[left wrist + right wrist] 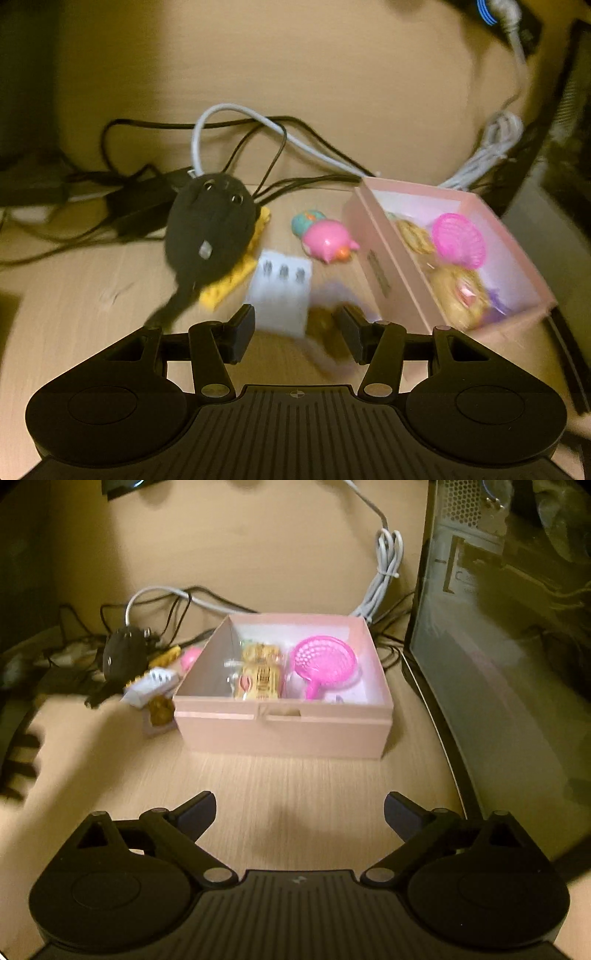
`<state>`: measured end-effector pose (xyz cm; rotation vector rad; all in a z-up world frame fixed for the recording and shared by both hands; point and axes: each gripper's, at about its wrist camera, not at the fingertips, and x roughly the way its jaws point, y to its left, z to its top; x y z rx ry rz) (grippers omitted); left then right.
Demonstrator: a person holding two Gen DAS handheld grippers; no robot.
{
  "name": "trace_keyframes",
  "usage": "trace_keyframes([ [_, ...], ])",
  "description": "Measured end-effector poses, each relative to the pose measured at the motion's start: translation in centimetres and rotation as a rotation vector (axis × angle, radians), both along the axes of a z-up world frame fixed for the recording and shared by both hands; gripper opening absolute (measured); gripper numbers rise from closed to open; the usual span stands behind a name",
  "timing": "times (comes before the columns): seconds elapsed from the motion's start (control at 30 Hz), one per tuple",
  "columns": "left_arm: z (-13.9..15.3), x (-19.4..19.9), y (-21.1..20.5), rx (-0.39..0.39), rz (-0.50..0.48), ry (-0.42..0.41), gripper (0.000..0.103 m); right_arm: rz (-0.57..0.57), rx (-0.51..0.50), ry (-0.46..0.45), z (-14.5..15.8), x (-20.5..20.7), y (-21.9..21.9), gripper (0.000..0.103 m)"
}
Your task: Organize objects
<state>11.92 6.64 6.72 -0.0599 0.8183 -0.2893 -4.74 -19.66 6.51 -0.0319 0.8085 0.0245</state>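
A pink open box (284, 727) stands on the wooden desk; it holds a pink scoop net (325, 664) and a gold wrapped toy (260, 674). In the left wrist view the box (391, 266) is at right. Left of it lie a black plush (210, 229) on a yellow piece (225, 288), a white card (280, 288), a pink pig toy (328, 242), a teal ball (304, 221) and a blurred brown item (325, 325). My left gripper (297, 332) is open, just before the card and the brown item. My right gripper (299, 812) is open and empty, in front of the box.
Black and grey cables (236, 125) and a black adapter (140, 206) lie behind the toys against the wall. A coiled grey cable (384, 572) hangs behind the box. A computer case with a glass side (498, 664) stands at right.
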Motion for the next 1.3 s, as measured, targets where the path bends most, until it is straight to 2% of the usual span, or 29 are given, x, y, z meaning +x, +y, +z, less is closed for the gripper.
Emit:
trace_keyframes([
  [0.17, -2.1, 3.7, -1.7, 0.073, -0.029, 0.078, 0.056, 0.000, -0.039, 0.012, -0.4, -2.3, 0.7, 0.102],
  [0.3, -2.6, 4.3, -2.3, 0.101, -0.022, 0.059, 0.057, -0.011, -0.035, 0.033, -0.8, -3.1, 0.4, 0.103],
  [0.37, -2.6, 4.8, -2.1, 0.088, -0.009, 0.057, 0.055, -0.019, -0.029, 0.044, -1.0, -3.3, 0.3, 0.103],
  [0.4, -2.6, 4.8, -2.0, 0.083, 0.002, 0.053, 0.043, -0.021, -0.027, 0.048, -1.1, -3.2, 0.2, 0.103],
  [0.43, -2.5, 4.8, -1.9, 0.083, 0.011, 0.049, 0.040, -0.023, -0.028, 0.050, -1.2, -3.1, 0.3, 0.103],
  [0.5, -2.1, 4.3, -1.5, 0.080, 0.009, 0.036, 0.023, -0.018, -0.030, 0.041, -1.0, -3.0, 0.4, 0.103],
  [0.53, -2.0, 4.0, -1.3, 0.079, 0.005, 0.043, 0.020, -0.012, -0.029, 0.035, -0.9, -2.9, 0.5, 0.103],
  [0.57, -1.9, 3.3, -1.0, 0.082, -0.004, 0.043, 0.014, -0.005, -0.027, 0.030, -0.7, -2.8, 0.6, 0.103],
  [0.6, -1.7, 2.7, -0.6, 0.087, -0.016, 0.042, 0.013, 0.004, -0.026, 0.027, -0.7, -2.6, 0.8, 0.103],
  [0.87, -1.4, -5.1, 3.0, 0.110, -0.048, 0.091, 0.012, 0.101, -0.031, 0.027, -1.0, -0.5, 4.0, 0.103],
  [0.97, -1.9, -8.4, 4.3, 0.093, -0.057, 0.144, 0.012, 0.145, -0.034, 0.021, -0.9, 0.0, 5.6, 0.103],
  [1.07, -2.2, -11.6, 5.2, 0.071, -0.069, 0.152, 0.012, 0.184, -0.029, 0.016, -0.8, 0.2, 6.9, 0.103],
  [1.2, -2.3, -13.6, 5.6, 0.049, -0.050, 0.151, 0.012, 0.211, -0.017, 0.028, -0.9, 0.2, 7.8, 0.103],
  [1.3, -2.3, -14.4, 4.9, 0.059, -0.047, 0.129, 0.012, 0.201, -0.010, 0.044, -1.4, 0.4, 7.7, 0.103],
])
